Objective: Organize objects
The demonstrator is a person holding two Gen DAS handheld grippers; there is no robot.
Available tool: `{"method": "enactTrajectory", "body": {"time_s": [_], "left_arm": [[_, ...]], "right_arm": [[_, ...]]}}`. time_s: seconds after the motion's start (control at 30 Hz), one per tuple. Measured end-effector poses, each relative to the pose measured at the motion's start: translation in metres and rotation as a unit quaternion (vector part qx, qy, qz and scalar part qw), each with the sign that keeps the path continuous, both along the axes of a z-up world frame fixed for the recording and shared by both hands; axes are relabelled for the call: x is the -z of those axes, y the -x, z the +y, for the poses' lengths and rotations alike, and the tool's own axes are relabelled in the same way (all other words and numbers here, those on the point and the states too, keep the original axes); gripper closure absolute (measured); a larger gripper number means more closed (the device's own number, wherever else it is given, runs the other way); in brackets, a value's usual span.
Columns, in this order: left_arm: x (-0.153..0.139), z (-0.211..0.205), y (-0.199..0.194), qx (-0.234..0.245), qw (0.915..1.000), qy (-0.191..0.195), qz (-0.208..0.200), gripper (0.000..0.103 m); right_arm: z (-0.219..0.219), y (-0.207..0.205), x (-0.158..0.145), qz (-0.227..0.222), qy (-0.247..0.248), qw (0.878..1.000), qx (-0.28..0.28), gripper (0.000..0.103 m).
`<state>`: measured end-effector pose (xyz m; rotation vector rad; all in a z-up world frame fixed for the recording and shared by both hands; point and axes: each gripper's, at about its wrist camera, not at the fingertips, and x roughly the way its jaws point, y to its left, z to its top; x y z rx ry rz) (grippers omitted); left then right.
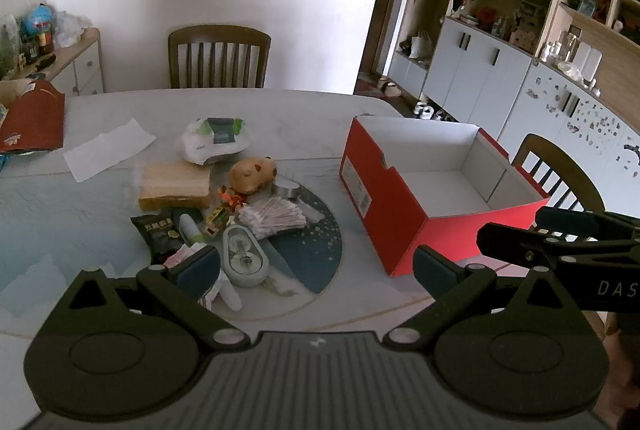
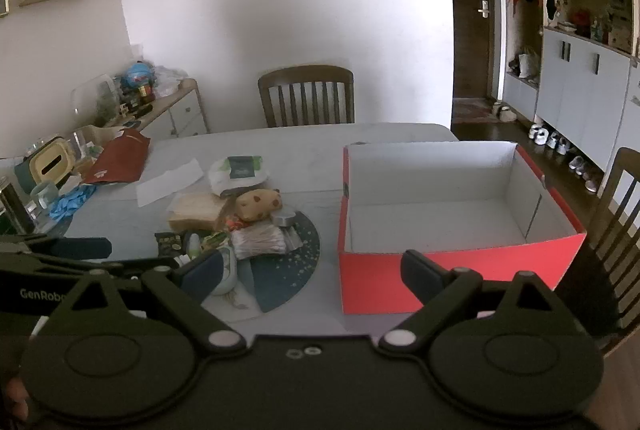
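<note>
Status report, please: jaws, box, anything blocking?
Left gripper and right gripper open, empty. Red box empty, items piled beside it. Nothing blocking.

The left finger (image 1: 198,268) hides part of the pink packet (image 1: 180,257); its print is unreadable.

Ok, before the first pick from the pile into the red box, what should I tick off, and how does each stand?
1. Red box open and empty inside: ok.
2. Left gripper jaws wide, nothing between them: ok.
3. Right gripper jaws wide, nothing held: ok.
4. Pile within view, oval case nearest the left gripper: ok.
5. Cotton swabs free of neighbours: not ok, they lie against other items.
6. Whether the swab bag is sealed: cannot tell.
</note>
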<state>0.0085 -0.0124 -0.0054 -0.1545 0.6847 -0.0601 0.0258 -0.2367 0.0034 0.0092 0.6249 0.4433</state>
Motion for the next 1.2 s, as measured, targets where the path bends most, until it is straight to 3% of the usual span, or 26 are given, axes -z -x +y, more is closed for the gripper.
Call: {"method": "enactTrajectory", "body": {"time_s": [0.33, 0.57, 0.77, 0.9, 1.2], "left_arm": [[0.000, -0.001, 0.004, -0.017, 0.9999, -0.003, 0.000, 0.000], [0.011, 0.020, -0.003, -0.028, 0.9995, 0.012, 0.011, 0.000], [0.034, 0.050, -0.020, -0.038, 0.9981, 0.014, 0.046, 0.000], [0.051, 0.066, -0.031, -0.036, 0.9972, -0.006, 0.066, 0.000], [0.094, 0.083, -0.055, 0.019, 0.9939, -0.022, 0.106, 0.001]], "right_arm": [[0.002, -0.005, 0.000, 0.003, 0.001, 1.000, -0.020, 0.008], [0.018, -0.016, 0.007, 0.014, 0.013, 0.999, -0.025, 0.008], [0.042, -0.036, 0.022, 0.050, 0.022, 0.998, -0.026, 0.008], [0.063, -0.050, 0.034, 0.075, 0.030, 0.996, -0.026, 0.008], [0.112, -0.082, 0.068, 0.114, 0.062, 0.991, -0.040, 0.008]]}}
